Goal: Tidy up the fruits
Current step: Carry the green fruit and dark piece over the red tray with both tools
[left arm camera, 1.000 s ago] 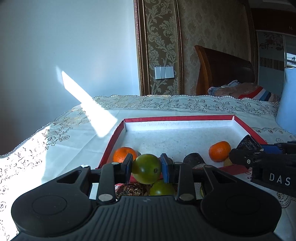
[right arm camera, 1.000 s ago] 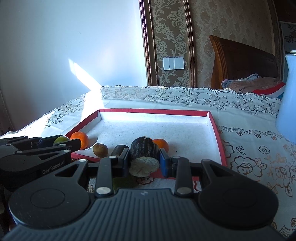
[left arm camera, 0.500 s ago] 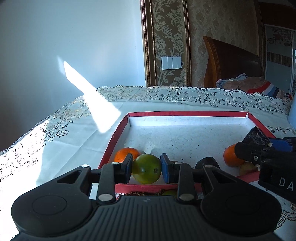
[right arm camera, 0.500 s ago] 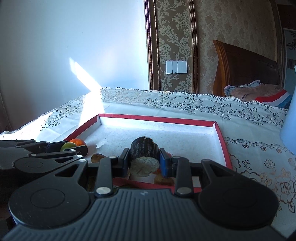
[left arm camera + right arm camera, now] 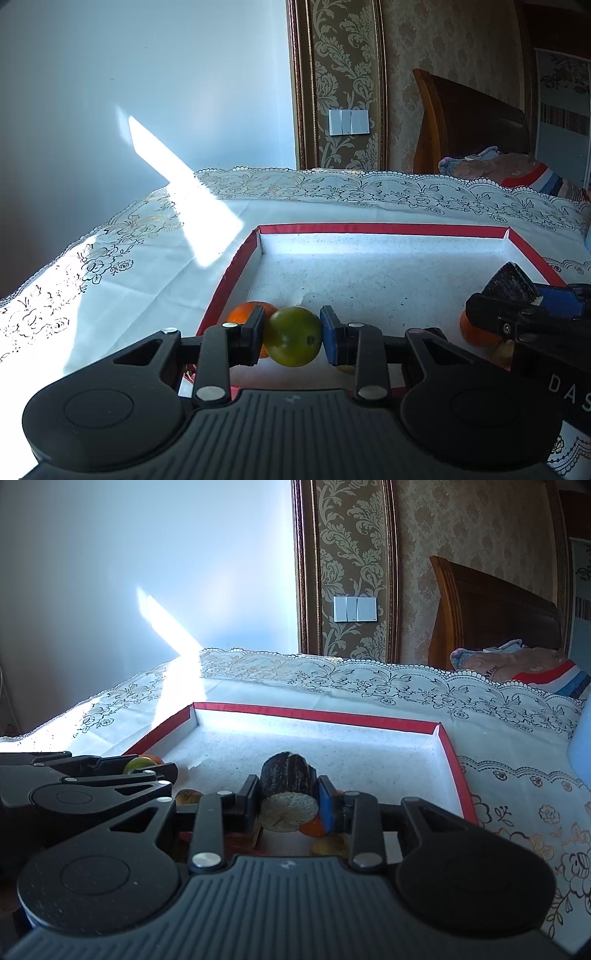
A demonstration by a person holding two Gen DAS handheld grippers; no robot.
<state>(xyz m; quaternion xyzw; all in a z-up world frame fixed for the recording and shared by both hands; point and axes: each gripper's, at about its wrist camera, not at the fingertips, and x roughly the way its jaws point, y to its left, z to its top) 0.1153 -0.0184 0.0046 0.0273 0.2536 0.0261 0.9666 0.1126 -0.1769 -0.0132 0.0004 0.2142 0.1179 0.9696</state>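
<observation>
Change since a second ago: both grippers have come forward over the tray's near rim; the green fruits and patterned cloth once visible under the left gripper are out of view, and more of the white tray floor now shows.
Left gripper (image 5: 292,336): clamped on a round green fruit (image 5: 292,336), a pad against each side, held above the tray's near-left corner.
Right gripper (image 5: 287,800): clamped on a dark, bark-skinned cylinder with a pale cut end (image 5: 289,798) facing the camera, probably a sugarcane piece, held above the near edge of the tray.
Tray (image 5: 384,229): shallow, red-rimmed, white inside, lying on a lace-patterned tablecloth (image 5: 110,280).
Fruit in tray: an orange (image 5: 246,312) in the near-left corner, just behind the left gripper's finger; a second orange (image 5: 476,332) near the right side, partly hidden by the right gripper; a small brown fruit (image 5: 187,796), maybe a kiwi, between the two grippers.
Background: sunlit streak on the wall, light switch (image 5: 355,609), wooden headboard (image 5: 491,624).
</observation>
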